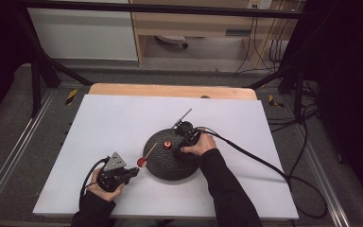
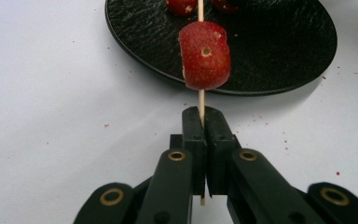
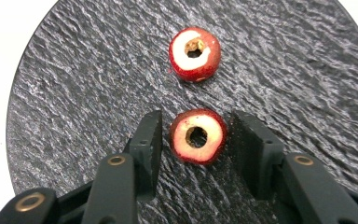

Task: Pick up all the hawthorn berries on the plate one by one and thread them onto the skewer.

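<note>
Left claw (image 2: 203, 122) clamps skewer (image 2: 201, 100); right claw (image 3: 196, 135) open, straddling cored fruit (image 3: 197, 136); no legible writing.

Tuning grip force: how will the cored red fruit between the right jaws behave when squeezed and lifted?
Cored fruit is round, so it may roll on the textured black plate if nudged off-centre. The hollow core suggests it could crush or split under hard squeeze. Small, probably light; right gripper pads don't touch it yet.

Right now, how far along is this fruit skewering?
One fruit is already on the skewer, which the left gripper clamps by its end. The right gripper straddles the next cored fruit on the plate, its jaws not yet touching it. Another cored fruit waits farther back. So one is threaded and two are left.
</note>
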`<control>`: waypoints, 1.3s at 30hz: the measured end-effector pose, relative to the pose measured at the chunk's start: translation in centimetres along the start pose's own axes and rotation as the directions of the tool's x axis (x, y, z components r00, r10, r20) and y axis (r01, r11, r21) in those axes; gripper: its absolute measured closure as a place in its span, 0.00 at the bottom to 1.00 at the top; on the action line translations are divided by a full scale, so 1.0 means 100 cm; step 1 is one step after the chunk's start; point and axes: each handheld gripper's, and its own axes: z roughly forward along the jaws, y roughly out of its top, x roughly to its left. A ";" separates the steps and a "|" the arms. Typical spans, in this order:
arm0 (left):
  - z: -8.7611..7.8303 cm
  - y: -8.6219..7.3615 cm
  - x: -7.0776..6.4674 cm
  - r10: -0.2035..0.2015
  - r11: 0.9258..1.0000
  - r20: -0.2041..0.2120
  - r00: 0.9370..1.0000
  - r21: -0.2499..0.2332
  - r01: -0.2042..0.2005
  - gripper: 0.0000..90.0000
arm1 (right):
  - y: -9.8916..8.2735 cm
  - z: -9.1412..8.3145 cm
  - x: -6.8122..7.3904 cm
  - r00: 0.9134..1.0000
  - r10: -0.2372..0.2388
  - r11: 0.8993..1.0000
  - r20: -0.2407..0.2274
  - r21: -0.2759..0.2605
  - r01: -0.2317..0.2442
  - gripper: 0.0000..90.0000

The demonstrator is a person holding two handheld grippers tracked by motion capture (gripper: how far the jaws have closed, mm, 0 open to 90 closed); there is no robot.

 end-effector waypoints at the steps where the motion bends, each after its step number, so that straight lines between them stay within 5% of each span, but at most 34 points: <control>1: 0.000 0.000 0.000 0.000 1.000 0.000 1.000 0.000 0.000 0.98 | 0.000 0.000 0.000 1.000 0.001 1.000 -0.001 0.001 -0.001 0.64; 18: 0.000 0.000 0.000 0.002 1.000 -0.003 1.000 0.000 -0.002 0.98 | 0.000 -0.001 0.001 1.000 0.019 1.000 -0.009 0.018 -0.018 0.67; 39: -0.001 0.002 -0.003 0.010 1.000 -0.006 1.000 -0.013 -0.010 0.98 | -0.008 -0.034 0.014 0.995 0.078 0.987 -0.057 -0.133 -0.085 0.68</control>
